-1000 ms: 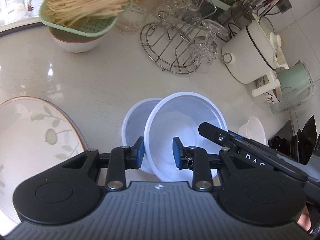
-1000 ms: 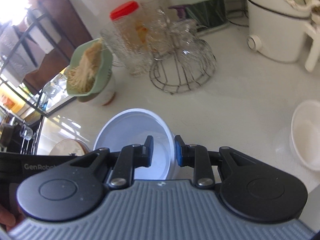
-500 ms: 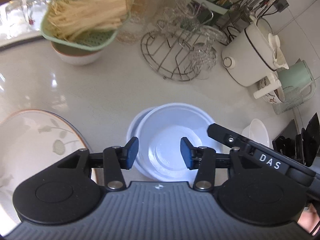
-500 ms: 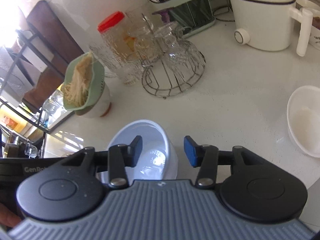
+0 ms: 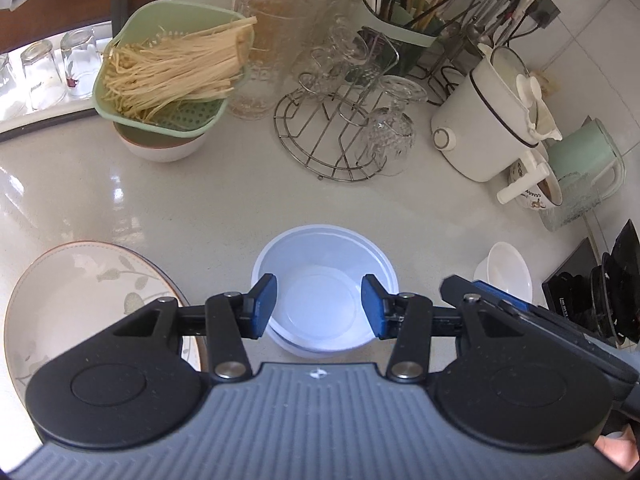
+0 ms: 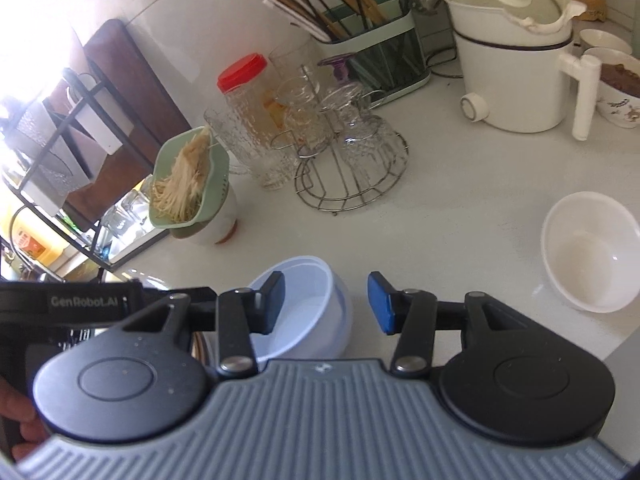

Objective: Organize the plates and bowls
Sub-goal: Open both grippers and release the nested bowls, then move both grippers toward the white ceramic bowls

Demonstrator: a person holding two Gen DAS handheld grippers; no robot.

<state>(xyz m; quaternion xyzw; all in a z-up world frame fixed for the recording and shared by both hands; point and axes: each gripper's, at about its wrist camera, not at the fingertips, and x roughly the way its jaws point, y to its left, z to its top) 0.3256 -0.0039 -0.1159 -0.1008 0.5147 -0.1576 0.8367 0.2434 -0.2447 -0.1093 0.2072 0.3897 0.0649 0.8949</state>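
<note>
Two pale translucent plastic bowls (image 5: 324, 280) sit nested one inside the other on the white counter. My left gripper (image 5: 316, 308) hovers just above them, open, its blue pads (image 5: 266, 304) clear of the rim. In the right wrist view the same nested bowls (image 6: 308, 320) lie under the left finger of my right gripper (image 6: 326, 304), which is open and holds nothing. A large leaf-patterned plate (image 5: 80, 304) lies to the left of the bowls. To their right stands a small white bowl (image 6: 588, 256), also seen from the left wrist as the small white bowl (image 5: 506, 272).
At the back stand a green colander of noodle-like strands on a bowl (image 5: 168, 72), a wire rack with glasses (image 5: 340, 136), a red-lidded jar (image 5: 272, 40), a utensil holder (image 5: 400, 24) and a white pot (image 5: 488, 120). Dark items (image 5: 600, 288) crowd the right edge.
Both grippers were shut on the tilted upper bowl's rim. The bowl has dropped level into the lower one, both grippers have opened, the left has risen and the right has drawn off to the right.
</note>
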